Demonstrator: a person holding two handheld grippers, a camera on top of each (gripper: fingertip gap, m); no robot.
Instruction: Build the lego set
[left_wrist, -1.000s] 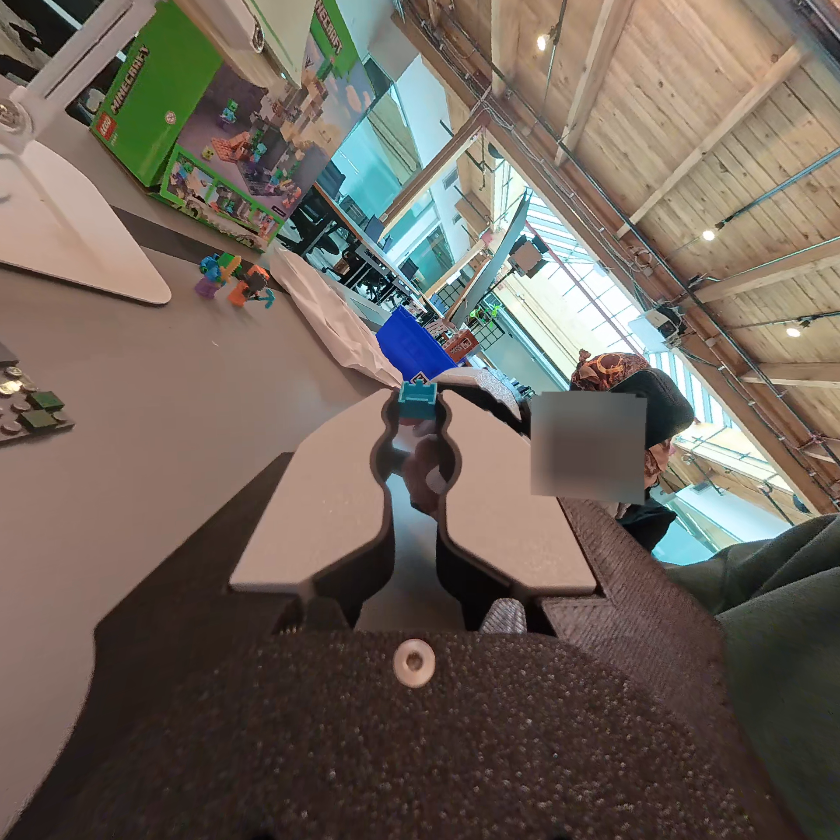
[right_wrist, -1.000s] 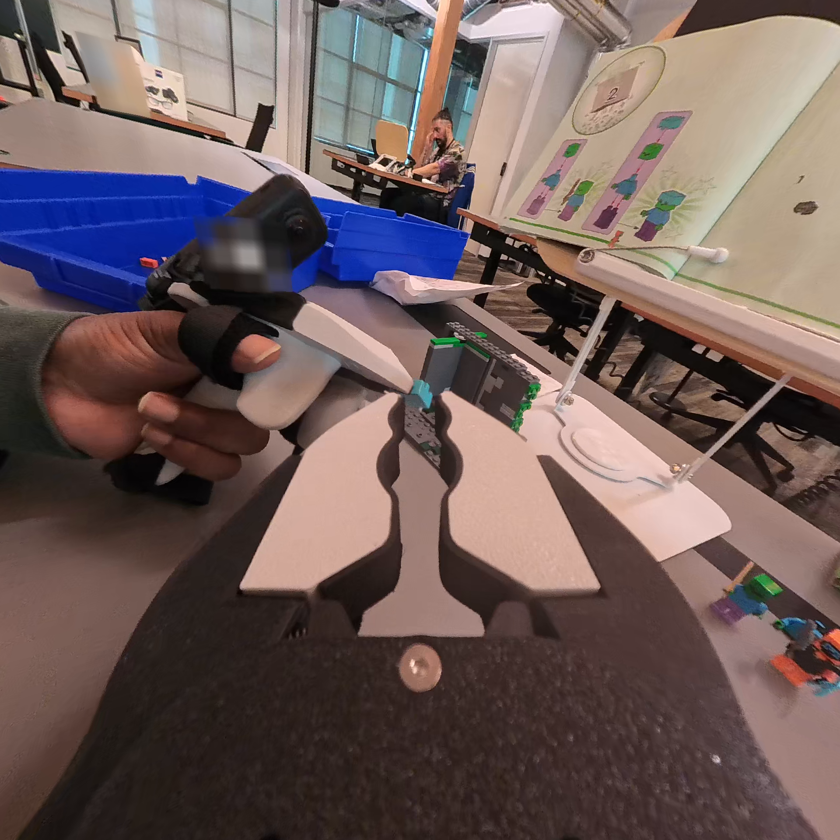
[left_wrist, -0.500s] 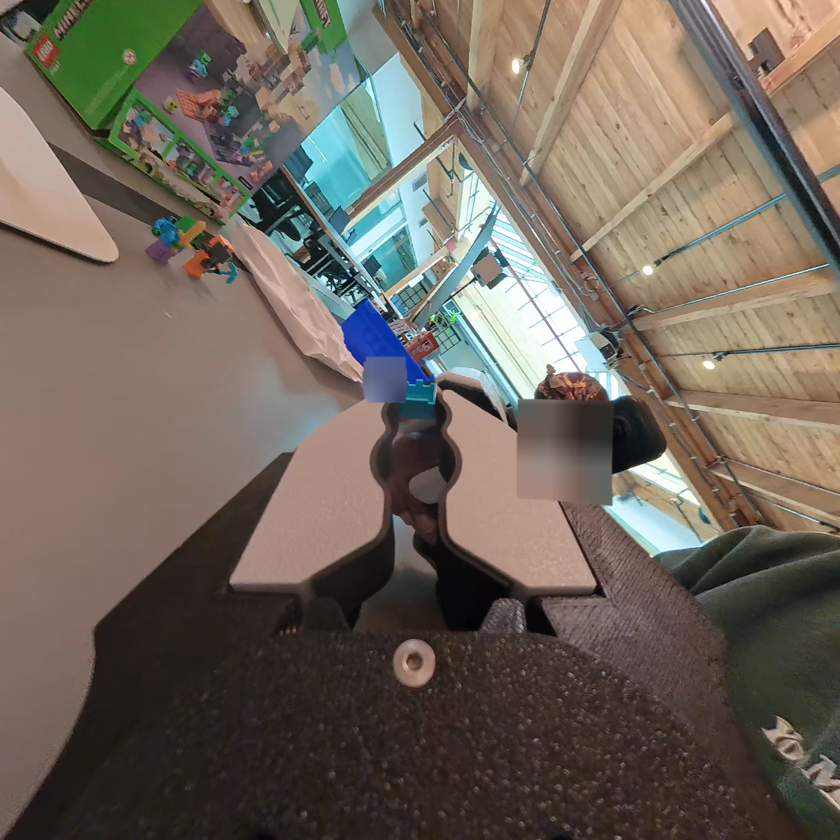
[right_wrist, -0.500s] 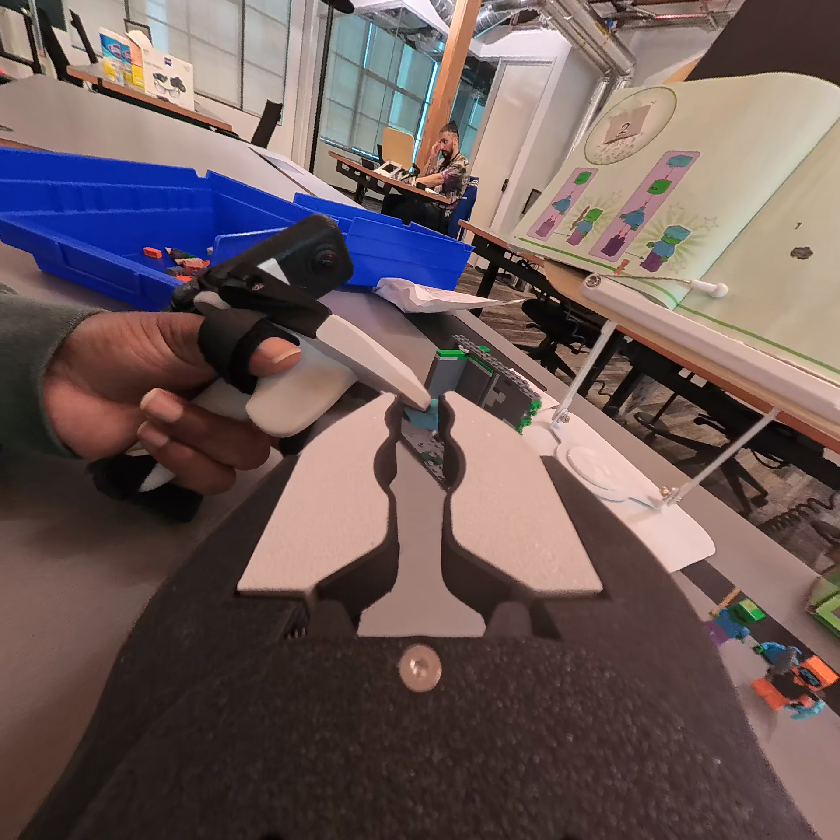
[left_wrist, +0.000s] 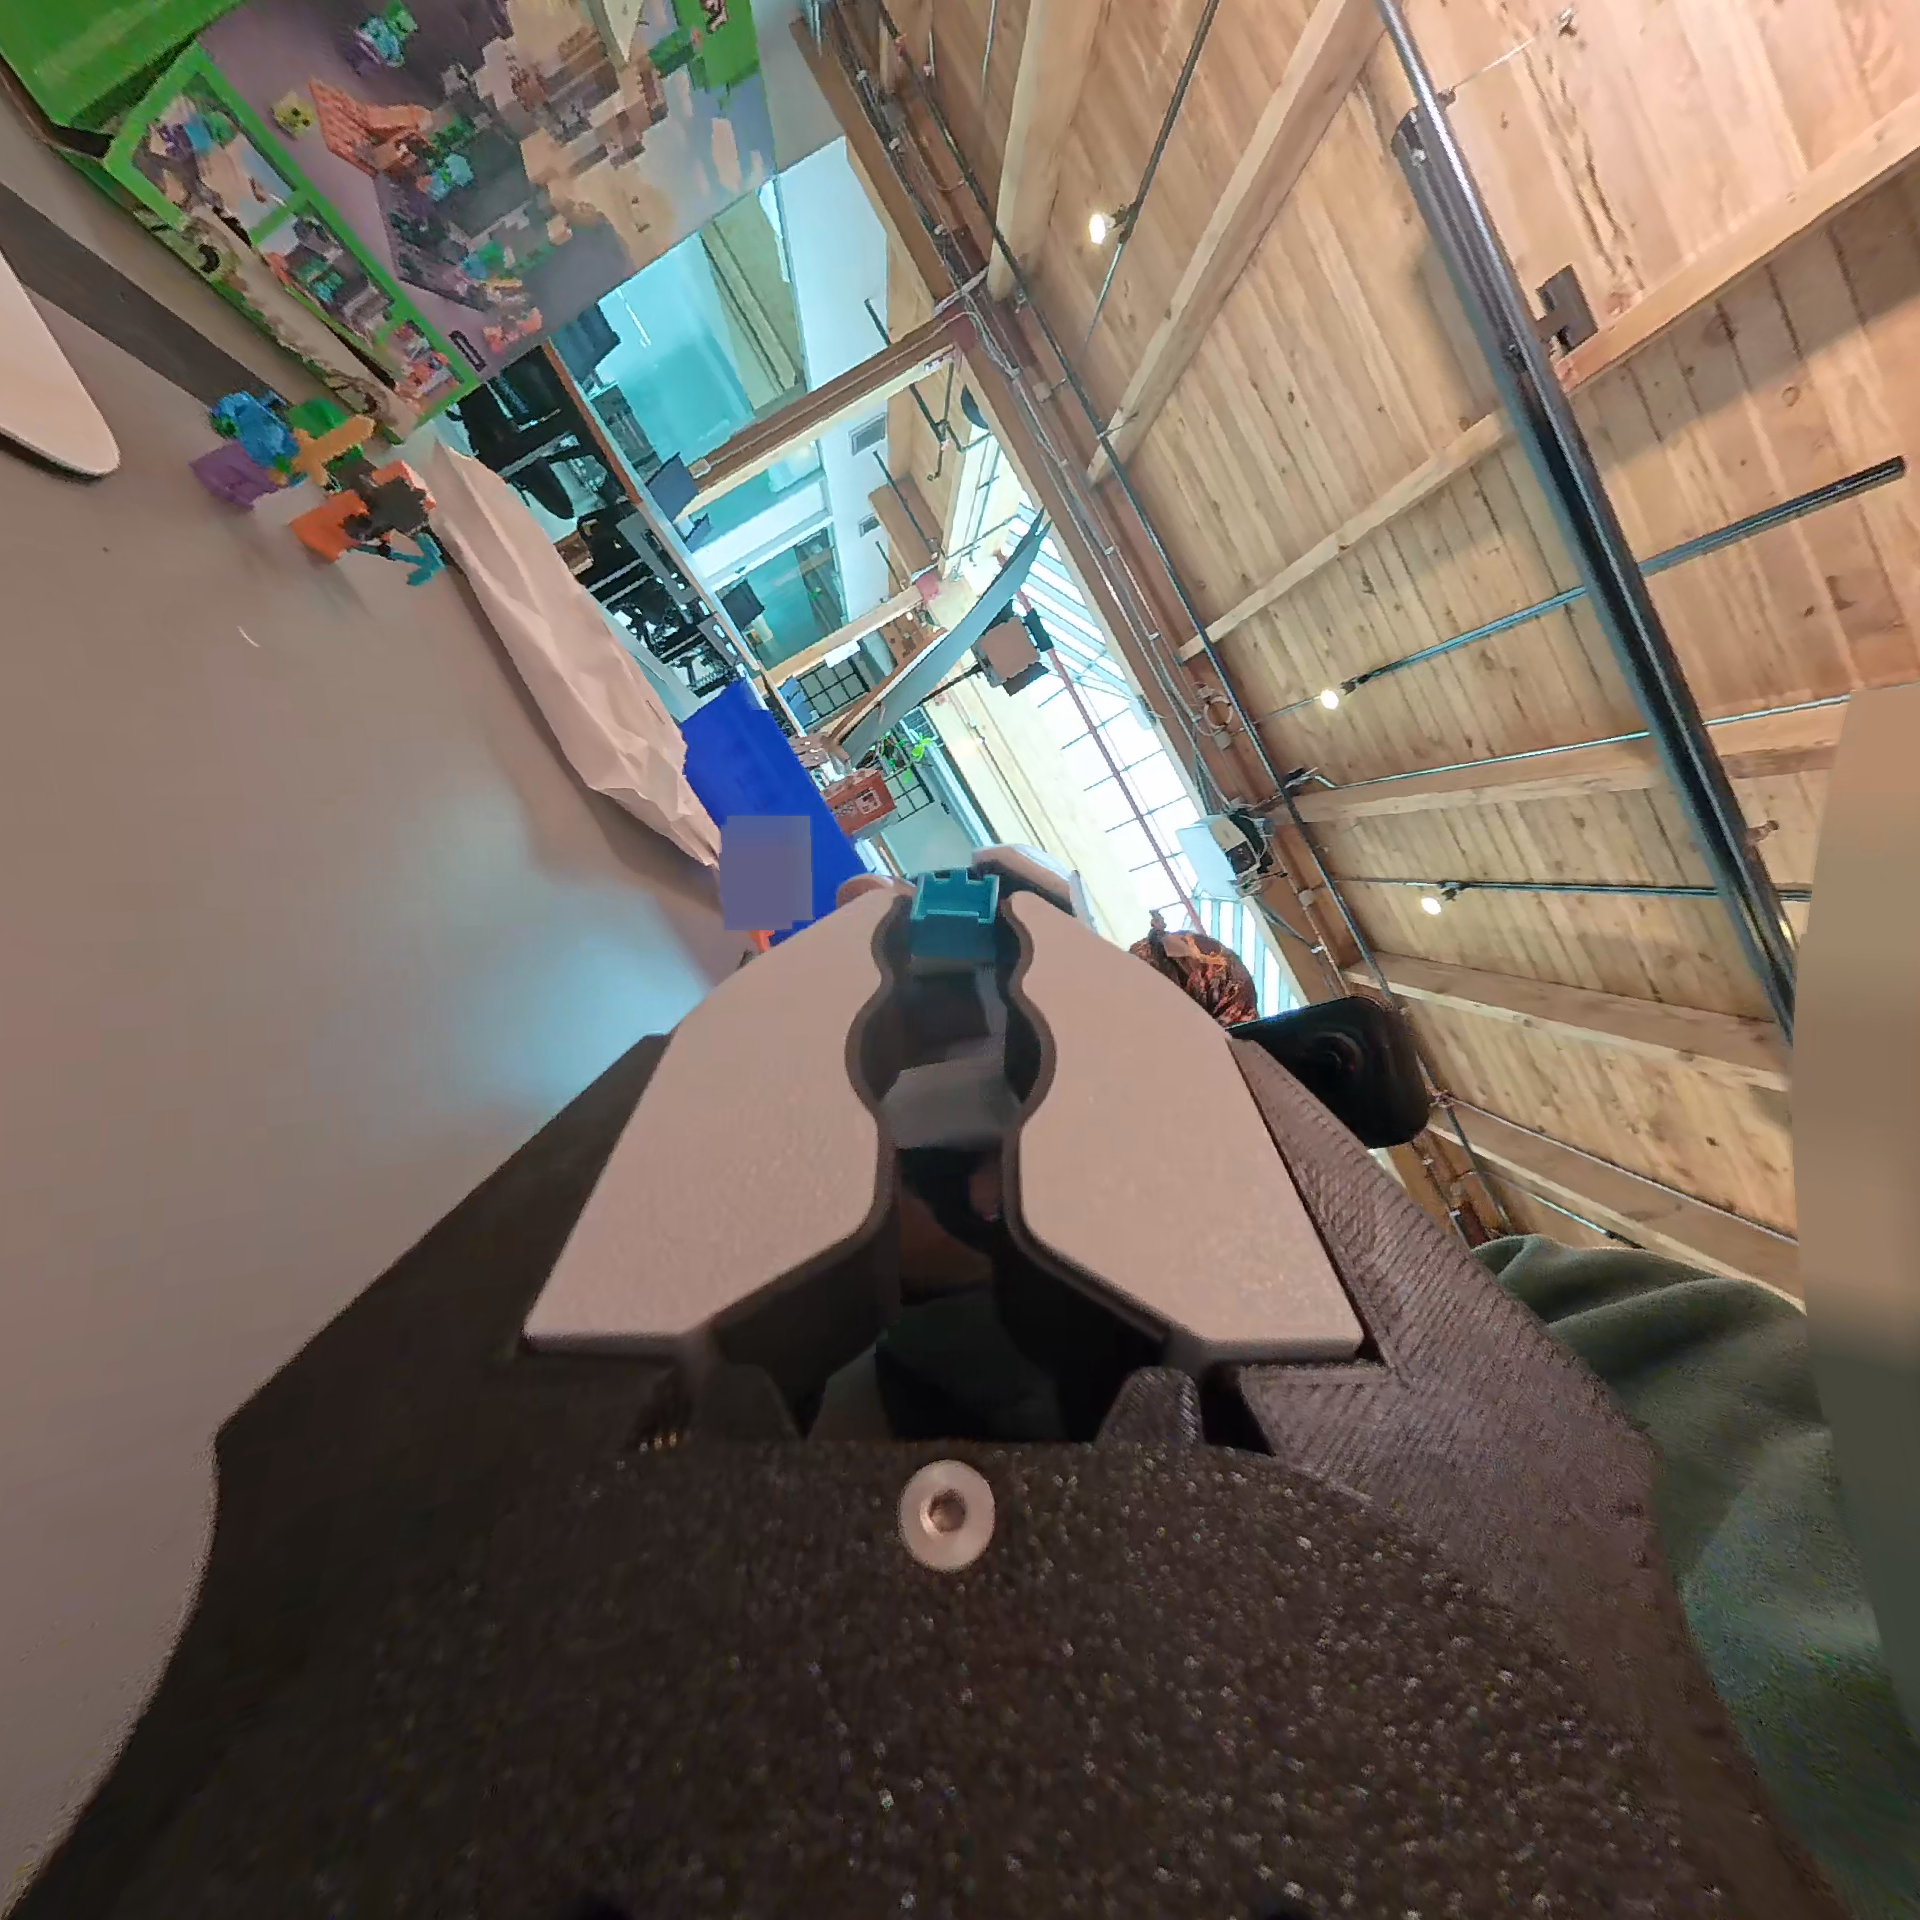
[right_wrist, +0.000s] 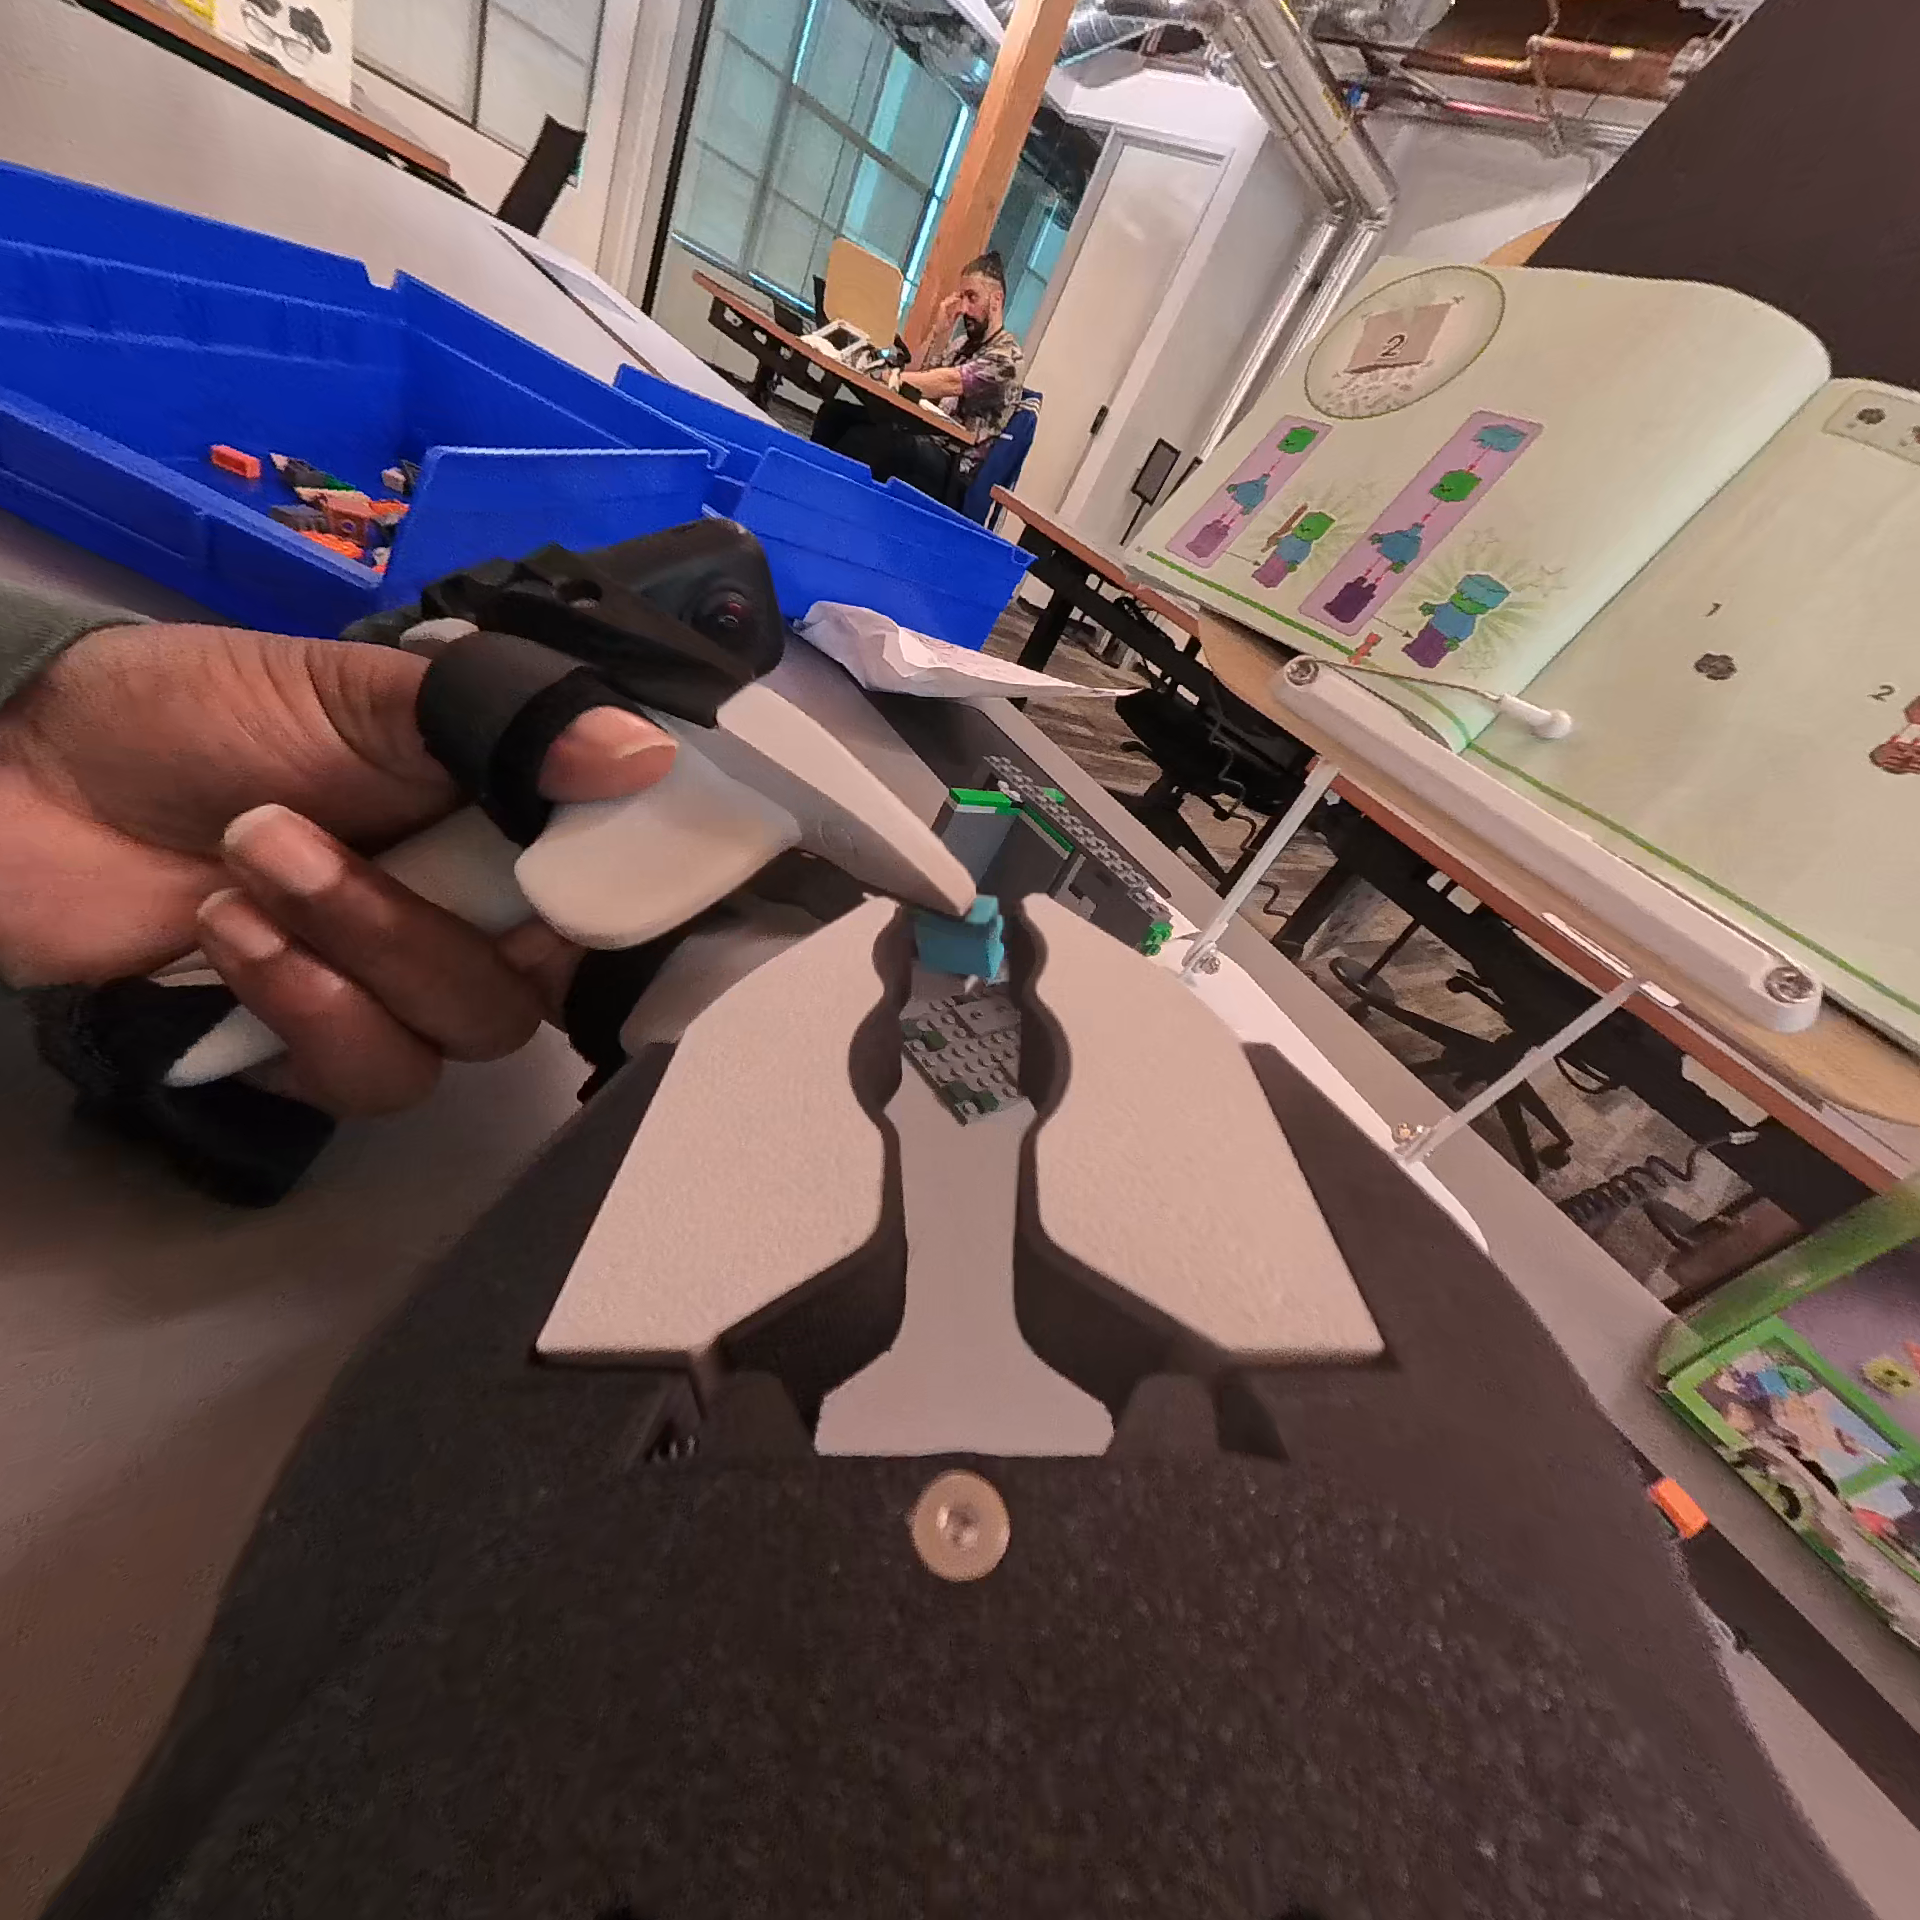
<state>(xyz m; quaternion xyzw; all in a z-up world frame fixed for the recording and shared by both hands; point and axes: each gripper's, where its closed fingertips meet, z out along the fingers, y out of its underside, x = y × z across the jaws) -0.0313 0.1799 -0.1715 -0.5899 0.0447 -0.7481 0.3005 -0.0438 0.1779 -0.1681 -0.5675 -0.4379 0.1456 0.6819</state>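
left wrist view: my left gripper (left_wrist: 951, 914) jaws clamp the teal brick (left_wrist: 948, 918); light, stiff, slippery; right gripper (right_wrist: 961, 940) jaws apart.

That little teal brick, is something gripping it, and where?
Yes: the left gripper pinches the teal brick by its sides at its fingertips; the right gripper looks empty.

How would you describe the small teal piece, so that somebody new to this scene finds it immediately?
Start in the right wrist view at the long blue plastic bin on the grey table. In front of it, a hand holds the left claw, whose white tips pinch the small teal lego piece. It is the only brick held in the air; the others lie in the bin or on the table.
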